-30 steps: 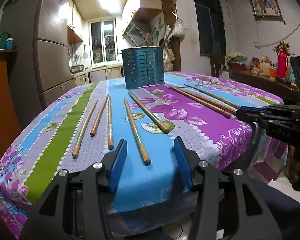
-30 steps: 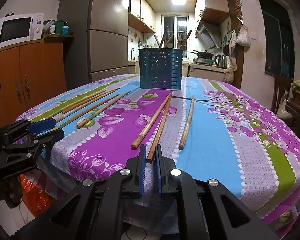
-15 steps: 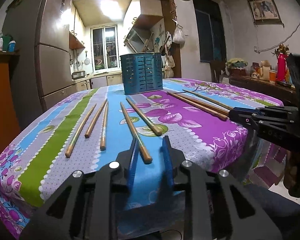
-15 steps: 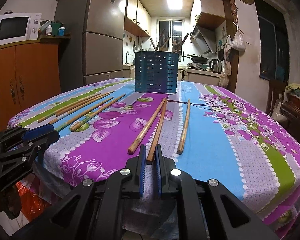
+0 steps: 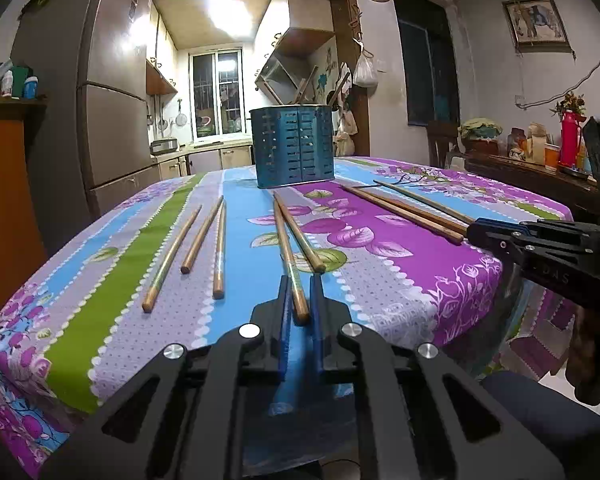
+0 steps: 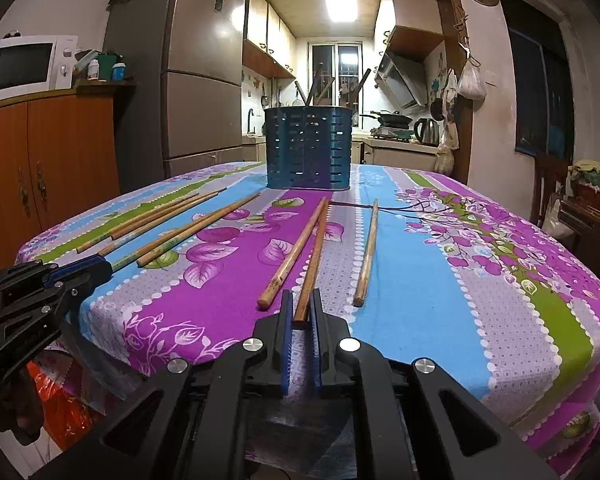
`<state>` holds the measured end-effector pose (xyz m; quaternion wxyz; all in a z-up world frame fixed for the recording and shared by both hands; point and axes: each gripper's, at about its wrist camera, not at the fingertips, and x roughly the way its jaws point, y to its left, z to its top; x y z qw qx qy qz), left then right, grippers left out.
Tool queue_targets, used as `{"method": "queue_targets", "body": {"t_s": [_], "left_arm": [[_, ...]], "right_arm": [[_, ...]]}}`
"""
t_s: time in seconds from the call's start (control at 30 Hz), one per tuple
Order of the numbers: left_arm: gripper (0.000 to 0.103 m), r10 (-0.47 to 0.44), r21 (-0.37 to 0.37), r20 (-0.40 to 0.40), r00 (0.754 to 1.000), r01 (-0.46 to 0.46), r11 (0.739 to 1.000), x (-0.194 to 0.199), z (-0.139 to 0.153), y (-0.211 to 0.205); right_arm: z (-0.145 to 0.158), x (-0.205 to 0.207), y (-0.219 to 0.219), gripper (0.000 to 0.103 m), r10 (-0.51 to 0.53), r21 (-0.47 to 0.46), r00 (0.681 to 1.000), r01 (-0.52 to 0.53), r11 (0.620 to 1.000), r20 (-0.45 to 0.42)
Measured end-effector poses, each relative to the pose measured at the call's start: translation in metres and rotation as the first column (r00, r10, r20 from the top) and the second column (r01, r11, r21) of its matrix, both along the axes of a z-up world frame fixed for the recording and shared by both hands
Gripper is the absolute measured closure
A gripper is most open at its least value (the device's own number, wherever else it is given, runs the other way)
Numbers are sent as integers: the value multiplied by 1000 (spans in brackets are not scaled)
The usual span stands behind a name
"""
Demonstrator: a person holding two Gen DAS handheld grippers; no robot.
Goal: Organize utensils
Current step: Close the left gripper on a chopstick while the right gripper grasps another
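Since a second ago the left tongs [image 5: 299, 300] have closed from wide apart onto a brown wooden chopstick [image 5: 288, 254] on the floral-clothed surface [image 5: 400, 248]. Right tongs [image 6: 301, 312] stay clamped on another wooden chopstick [image 6: 314, 258], before the blue slotted utensil holder [image 6: 308, 148].

My chopsticks [image 5: 290, 258]: matt wood w/ worn ends. Holder [image 5: 292, 147]: glossy blue slotted plastic. Worktop [image 6: 440, 280]: smooth printed cloth. My left hand-held gripper [image 5: 299, 312]: matt black plastic, blue pads.
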<state>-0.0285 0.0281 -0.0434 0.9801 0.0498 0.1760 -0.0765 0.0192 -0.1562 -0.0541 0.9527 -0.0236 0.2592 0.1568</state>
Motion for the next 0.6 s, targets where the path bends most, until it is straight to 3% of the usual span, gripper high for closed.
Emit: {"method": "queue_targets", "body": {"t_s": [0.27,0.6], "left_arm": [[98,2,-3,52,999,-2,1000,-1,24,1],[98,0,-3,168,986,1,1000,2,76,-2]], "right_arm": [[17,-4,-10,95,-12,2,999,12,1000,33],[71,1,-19,96,31,-23,989,-29,999,142]]}}
